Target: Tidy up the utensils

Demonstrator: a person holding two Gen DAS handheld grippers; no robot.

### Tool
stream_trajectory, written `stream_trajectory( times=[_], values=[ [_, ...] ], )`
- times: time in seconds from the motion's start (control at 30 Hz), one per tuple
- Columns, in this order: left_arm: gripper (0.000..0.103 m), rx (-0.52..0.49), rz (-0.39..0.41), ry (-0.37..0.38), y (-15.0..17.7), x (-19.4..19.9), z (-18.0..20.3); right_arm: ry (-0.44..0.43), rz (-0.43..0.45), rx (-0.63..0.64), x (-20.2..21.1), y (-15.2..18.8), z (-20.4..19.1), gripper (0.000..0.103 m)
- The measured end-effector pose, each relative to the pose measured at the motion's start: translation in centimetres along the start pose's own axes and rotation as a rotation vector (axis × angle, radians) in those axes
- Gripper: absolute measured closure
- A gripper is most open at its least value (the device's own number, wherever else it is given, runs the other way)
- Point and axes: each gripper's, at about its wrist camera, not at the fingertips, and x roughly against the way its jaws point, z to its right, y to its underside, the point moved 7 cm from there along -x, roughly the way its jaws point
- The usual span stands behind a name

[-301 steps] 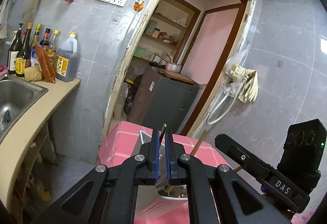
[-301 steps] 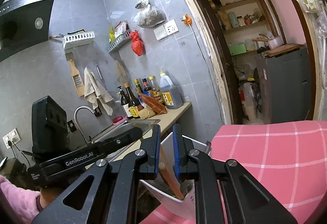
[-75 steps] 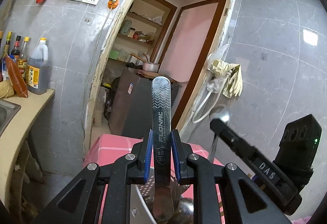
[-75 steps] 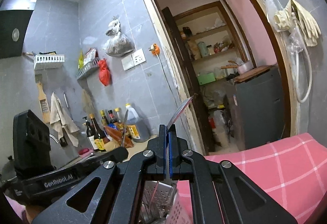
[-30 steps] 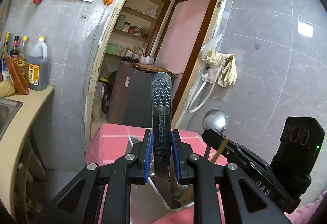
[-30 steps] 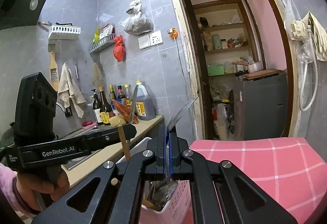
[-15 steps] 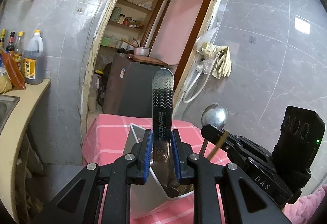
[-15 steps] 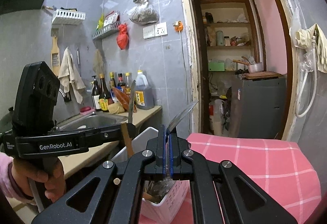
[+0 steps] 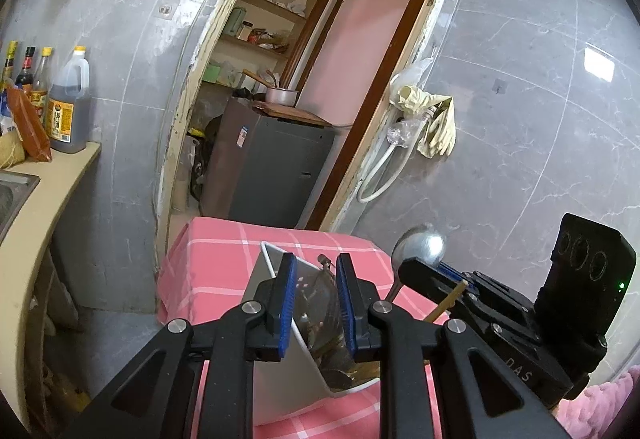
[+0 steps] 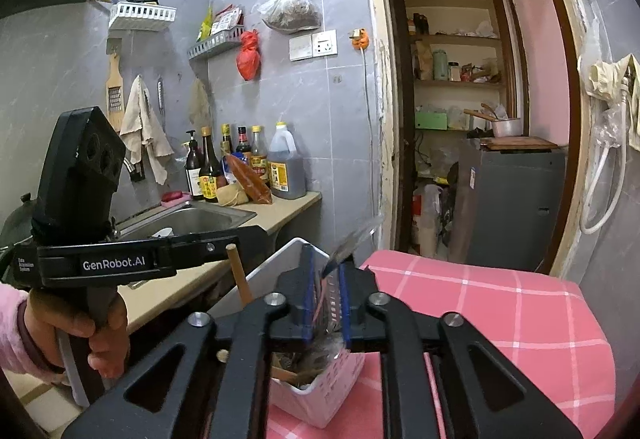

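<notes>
A white plastic utensil holder (image 9: 280, 387) stands on a table covered by a pink checked cloth (image 9: 216, 263), and utensils lie jumbled inside it. A wooden-handled utensil (image 10: 239, 273) leans up out of the holder at its left side. The left gripper (image 9: 314, 303) hovers over the holder's mouth with its blue-padded jaws spread apart and nothing pinched between them. The right gripper (image 10: 325, 303) hangs over the same holder; its jaws have just been opening, and a blurred shiny metal spoon (image 10: 352, 239) stands in the gap between them, free of the pads. A person's hand (image 10: 80, 331) in a pink sleeve grips the left gripper's handle. Beyond the table, a steel sink (image 10: 192, 219) and dark sauce bottles (image 10: 240, 163) sit on the beige counter.
</notes>
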Motion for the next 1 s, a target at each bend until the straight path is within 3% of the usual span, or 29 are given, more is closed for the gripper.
stream_trajectory(
  times=[0.17, 0.2, 0.33, 0.73, 1.0],
  values=[
    [0.084, -0.001, 0.002, -0.014, -0.1, 0.3, 0.1, 0.021, 0.017, -0.023, 0.6, -0.5, 0.8, 0.081],
    [0.084, -0.001, 0.006, -0.018, -0.2, 0.5, 0.1, 0.017, 0.025, -0.023, 0.8, -0.7, 0.8, 0.076],
    [0.076, -0.007, 0.021, -0.035, -0.3, 1.1, 0.5, 0.025, 0.044, -0.014, 1.7, -1.1, 0.6, 0.070],
    [0.043, -0.034, 0.092, -0.121, -0.1, 4.8, 3.8, 0.078, 0.108, -0.073, 7.5, -2.1, 2.0, 0.034],
    [0.010, -0.035, 0.142, -0.200, 1.2, 8.0, 6.7, 0.146, 0.122, -0.117, 13.2, -1.0, 4.0, 0.017]
  ],
)
